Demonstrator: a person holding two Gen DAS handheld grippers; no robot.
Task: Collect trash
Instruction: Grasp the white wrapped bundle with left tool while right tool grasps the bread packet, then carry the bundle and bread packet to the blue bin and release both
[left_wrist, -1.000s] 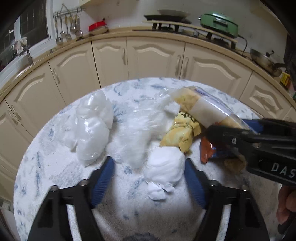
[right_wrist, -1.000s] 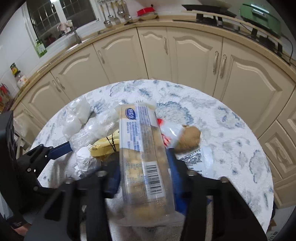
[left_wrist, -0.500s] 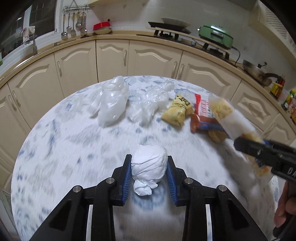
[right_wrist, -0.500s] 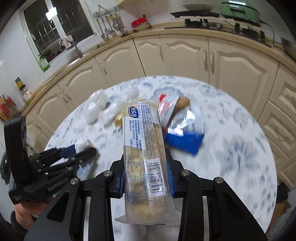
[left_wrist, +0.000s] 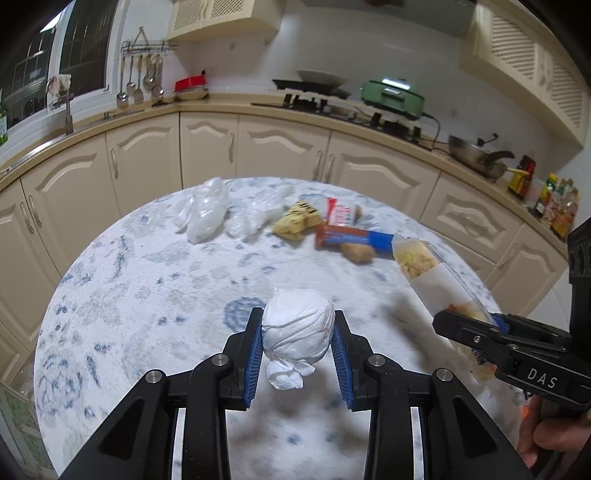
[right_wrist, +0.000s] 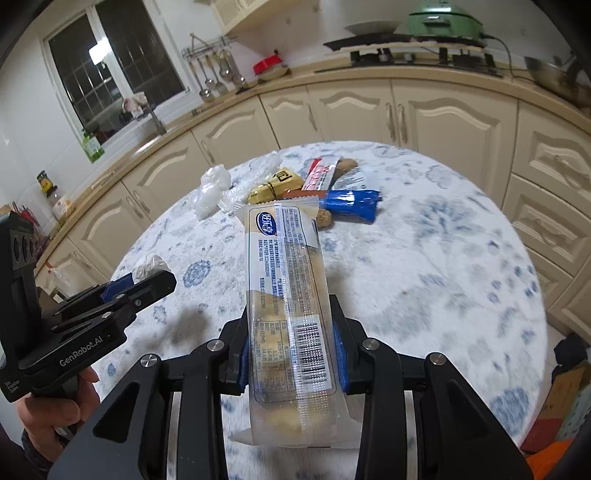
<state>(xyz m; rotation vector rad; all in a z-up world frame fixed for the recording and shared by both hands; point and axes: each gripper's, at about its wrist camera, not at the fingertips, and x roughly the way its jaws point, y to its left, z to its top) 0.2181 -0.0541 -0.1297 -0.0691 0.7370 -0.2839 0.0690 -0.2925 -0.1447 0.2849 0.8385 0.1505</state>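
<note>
Between the left gripper's (left_wrist: 297, 334) jaws sits a clamped white wad (left_wrist: 297, 329).

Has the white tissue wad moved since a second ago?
Yes. The white tissue wad, gripped in the left tool, has pulled back toward the camera, away from the yellow wrapper.

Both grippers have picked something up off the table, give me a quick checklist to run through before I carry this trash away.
1. Left gripper jaws shut on the white tied bag: ok.
2. Right gripper jaws shut on the clear snack packet: ok.
3. Snack packet secure: cannot tell; it is held near its lower end, with most of it sticking out past the jaws.
4. Both items lifted off the round table: ok.
5. Bin or trash bag in sight for the drop: not ok, none in either view.
6. Table cleared: not ok; the plastic bags, yellow wrapper and blue wrapper are on it.
</note>
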